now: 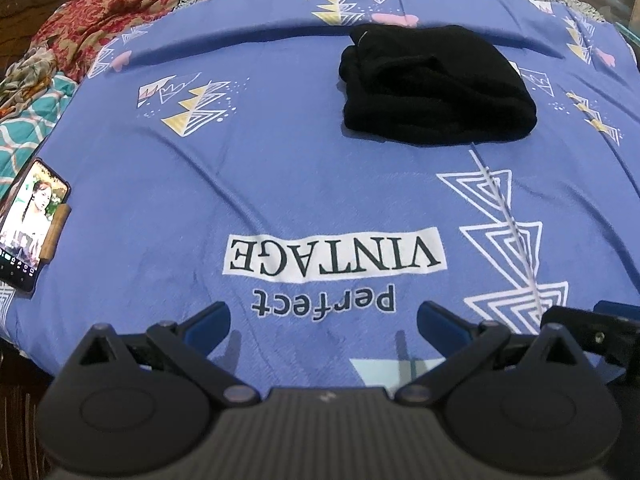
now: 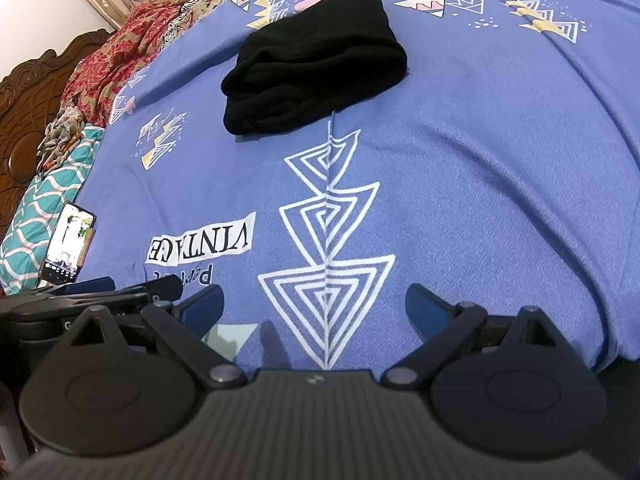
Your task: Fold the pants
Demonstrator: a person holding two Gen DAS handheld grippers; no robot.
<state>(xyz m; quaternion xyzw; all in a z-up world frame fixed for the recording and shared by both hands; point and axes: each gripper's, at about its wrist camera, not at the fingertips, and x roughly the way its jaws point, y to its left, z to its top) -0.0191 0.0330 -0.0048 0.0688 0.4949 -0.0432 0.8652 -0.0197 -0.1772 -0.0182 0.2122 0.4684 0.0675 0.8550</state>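
The black pants [image 1: 436, 88] lie folded in a compact bundle on the far part of the blue printed bedsheet [image 1: 304, 168]. They also show in the right wrist view [image 2: 312, 64]. My left gripper [image 1: 324, 320] is open and empty, low over the sheet's near edge, well short of the pants. My right gripper [image 2: 314, 306] is open and empty too, beside the left one, also far from the pants. The right gripper's body shows at the right edge of the left wrist view [image 1: 600, 336]; the left gripper's body shows at the left of the right wrist view [image 2: 100, 296].
A phone [image 1: 30, 224] with a lit screen lies at the sheet's left edge, also in the right wrist view [image 2: 68, 248]. Red patterned and teal bedding [image 1: 80, 28] is piled at the far left. A carved wooden headboard [image 2: 28, 128] stands behind it.
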